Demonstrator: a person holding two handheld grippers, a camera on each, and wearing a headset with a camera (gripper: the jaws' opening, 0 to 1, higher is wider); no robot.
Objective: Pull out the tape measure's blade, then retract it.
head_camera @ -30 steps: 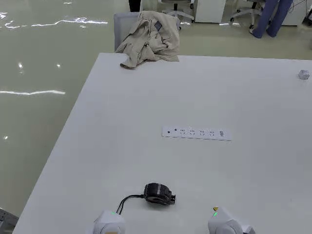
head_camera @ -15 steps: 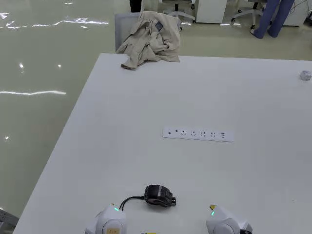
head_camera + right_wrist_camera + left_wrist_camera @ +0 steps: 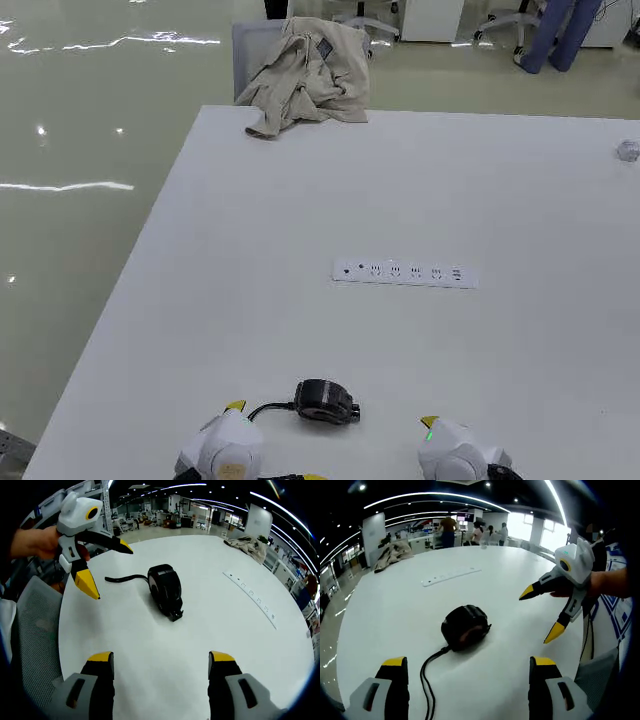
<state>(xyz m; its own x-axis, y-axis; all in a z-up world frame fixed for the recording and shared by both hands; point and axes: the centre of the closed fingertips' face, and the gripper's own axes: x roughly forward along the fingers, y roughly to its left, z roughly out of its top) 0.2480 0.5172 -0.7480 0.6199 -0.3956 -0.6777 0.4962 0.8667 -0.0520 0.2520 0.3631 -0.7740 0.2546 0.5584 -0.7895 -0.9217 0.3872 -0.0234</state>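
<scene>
Both grippers have edged further up into the head view, yellow tips now showing, though its bottom edge cuts their bodies off. The black tape measure (image 3: 324, 400) lies on the white table (image 3: 300, 220) between the left gripper (image 3: 465, 667) and right gripper (image 3: 160, 662), just ahead of both, untouched. Both pairs of jaws stand spread and empty. Its blade tip is hard to make out.
</scene>
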